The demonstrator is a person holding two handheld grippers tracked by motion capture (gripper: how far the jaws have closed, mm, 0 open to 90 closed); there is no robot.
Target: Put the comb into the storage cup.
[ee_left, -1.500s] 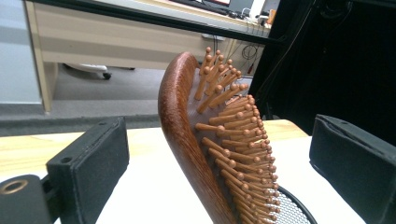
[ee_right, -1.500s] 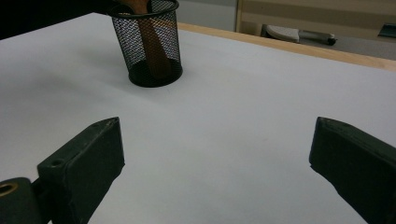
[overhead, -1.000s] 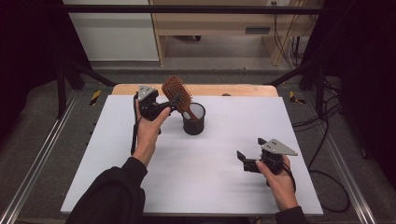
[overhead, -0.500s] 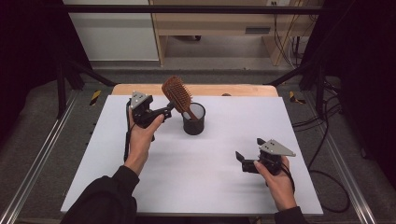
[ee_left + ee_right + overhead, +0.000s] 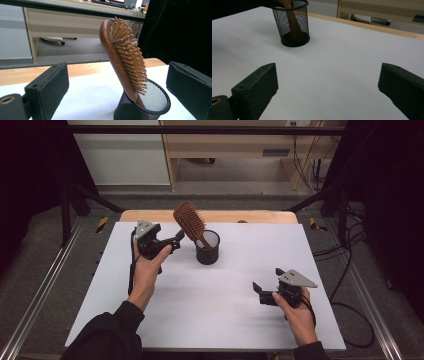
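Holding my left gripper (image 5: 176, 239) just left of the hairbrush (image 5: 191, 223), I had its jaws spread wide with nothing between them. The brush stood handle-down in the black mesh cup (image 5: 207, 248), leaning left, bristles toward the right. Its handle was mostly hidden by the mesh; from the right gripper view I could only make out a brown shape (image 5: 293, 23) through the wire, and the brush head was cut off at the top edge. A second earlier that gripper had been up against the brush head; it had since drawn back to the left and the brush stayed in the cup. My left forearm reached forward, hand wrapped around the gripper body. My right gripper (image 5: 267, 289) rested low on the white table (image 5: 210, 320), jaws apart, well clear of the cup.
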